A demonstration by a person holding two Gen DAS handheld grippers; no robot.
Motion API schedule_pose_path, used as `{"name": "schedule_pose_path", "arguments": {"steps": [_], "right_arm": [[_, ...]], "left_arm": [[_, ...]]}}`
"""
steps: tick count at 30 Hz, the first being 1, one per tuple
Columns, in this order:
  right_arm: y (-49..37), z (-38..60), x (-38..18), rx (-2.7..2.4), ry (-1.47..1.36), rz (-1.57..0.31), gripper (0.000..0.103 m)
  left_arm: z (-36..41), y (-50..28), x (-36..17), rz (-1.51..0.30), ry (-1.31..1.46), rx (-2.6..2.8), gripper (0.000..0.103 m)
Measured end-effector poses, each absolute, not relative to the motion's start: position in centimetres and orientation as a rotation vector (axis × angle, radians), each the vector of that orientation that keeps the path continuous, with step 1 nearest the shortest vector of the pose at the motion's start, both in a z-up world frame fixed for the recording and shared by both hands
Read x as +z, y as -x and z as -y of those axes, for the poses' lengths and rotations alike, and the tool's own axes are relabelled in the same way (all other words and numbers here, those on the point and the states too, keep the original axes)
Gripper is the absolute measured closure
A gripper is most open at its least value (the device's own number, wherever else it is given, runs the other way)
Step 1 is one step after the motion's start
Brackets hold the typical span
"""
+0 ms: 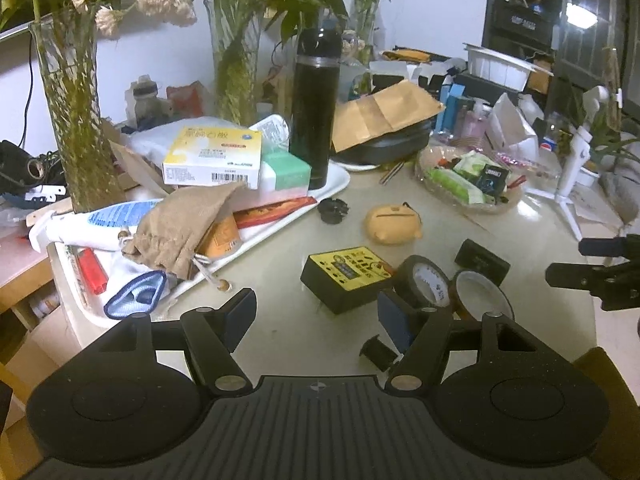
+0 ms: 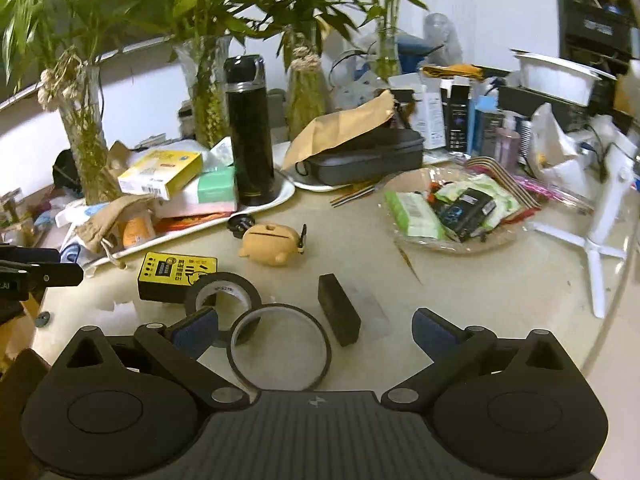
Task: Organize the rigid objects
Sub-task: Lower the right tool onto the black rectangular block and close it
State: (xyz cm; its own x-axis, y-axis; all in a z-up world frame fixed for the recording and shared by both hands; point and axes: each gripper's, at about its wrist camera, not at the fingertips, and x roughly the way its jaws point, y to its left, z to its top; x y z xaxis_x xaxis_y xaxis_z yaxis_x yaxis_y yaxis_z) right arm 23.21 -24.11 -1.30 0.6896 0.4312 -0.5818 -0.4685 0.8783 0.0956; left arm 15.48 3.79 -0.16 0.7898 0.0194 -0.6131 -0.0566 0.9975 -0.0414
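Note:
Loose items lie on a pale table: a yellow-topped black box (image 1: pixel 346 278) (image 2: pixel 176 276), a black tape roll (image 1: pixel 422 282) (image 2: pixel 222 292), a thin brown tape ring (image 1: pixel 478 294) (image 2: pixel 280 346), a black block (image 1: pixel 482 260) (image 2: pixel 339 310), a yellow pig-shaped case (image 1: pixel 392 224) (image 2: pixel 272 242) and a small black cap (image 1: pixel 333 210) (image 2: pixel 241 224). My left gripper (image 1: pixel 318 316) is open and empty, just short of the box. My right gripper (image 2: pixel 316 330) is open and empty, its jaws either side of the tape ring and block. A small black spool (image 1: pixel 378 352) lies near my left gripper.
A white tray (image 1: pixel 332 188) (image 2: pixel 280 196) holds a black flask (image 1: pixel 314 108) (image 2: pixel 250 132), boxes and a cloth pouch (image 1: pixel 184 232). A glass bowl (image 1: pixel 468 184) (image 2: pixel 456 216) of packets sits right. Vases of plants, a dark case (image 2: pixel 360 160) and a white stand (image 2: pixel 600 240) crowd the back.

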Motion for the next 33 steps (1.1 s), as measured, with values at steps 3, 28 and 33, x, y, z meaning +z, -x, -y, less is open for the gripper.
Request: {"name": "schedule_pose_path", "arguments": {"steps": [3,28,33], "right_arm": [[-24.1,23.6,-1.8,0.513,0.089,-0.654,0.010],[-30.8,20.9,-5.1,0.481,0.162,-0.770,0.064],[-31.9,20.7,-5.8,0.478,0.161,-0.799,0.068]], "left_arm": [[-3.8,-15.7,-0.2,-0.672,0.071,0.044,0.036],[-3.3,-16.3,-0.4,-0.734,0.079,0.022,0.036],[-3.2,-16.4,-0.5,-0.741,0.075,0.017,0.036]]}}
